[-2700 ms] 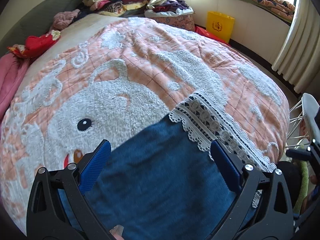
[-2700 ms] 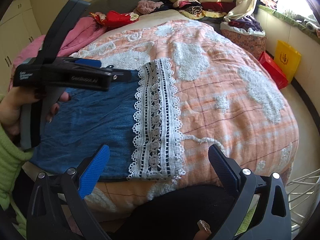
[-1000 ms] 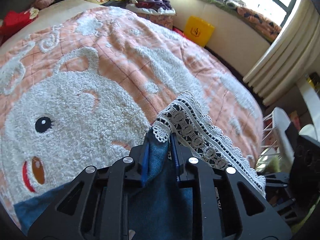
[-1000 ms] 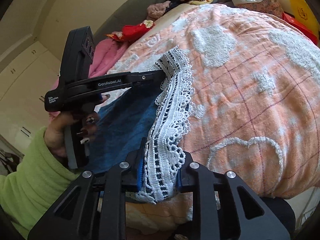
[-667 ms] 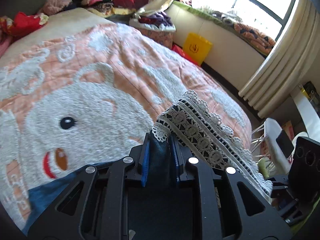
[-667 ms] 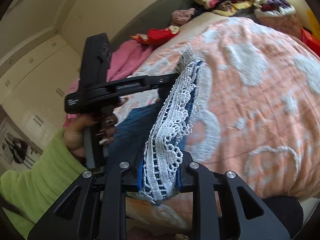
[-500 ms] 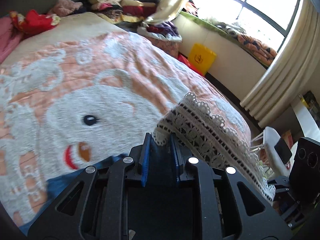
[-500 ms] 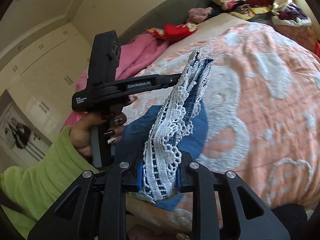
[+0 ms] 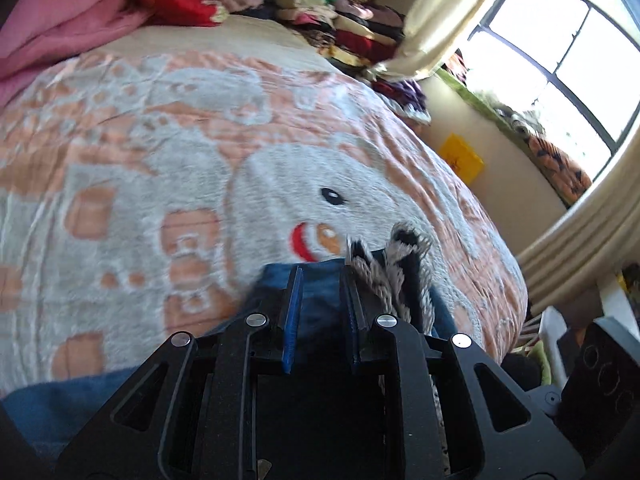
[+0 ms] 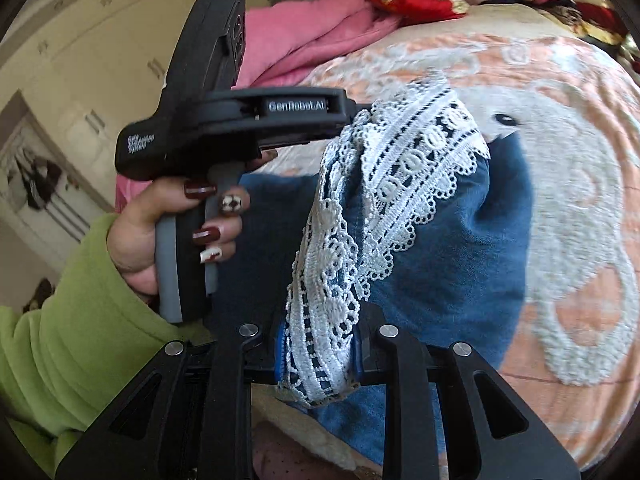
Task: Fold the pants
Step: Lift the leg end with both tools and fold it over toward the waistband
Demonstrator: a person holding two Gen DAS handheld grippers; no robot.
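Both grippers remain clamped on the lace hem of the blue pants (image 10: pixel 452 264). The left gripper (image 9: pixel 320 304) and right gripper (image 10: pixel 320 356) have carried the hem across the bed (image 9: pixel 120 168) toward nine o'clock, doubling the denim over itself.

Both grippers, open over the flat pants (image 10: pixel 460 240) earlier, now pinch the lace hem (image 10: pixel 404 184) — lifted and carried across the bedspread (image 9: pixel 160 160), apparently doubling over the denim, though motion blur clouds it.
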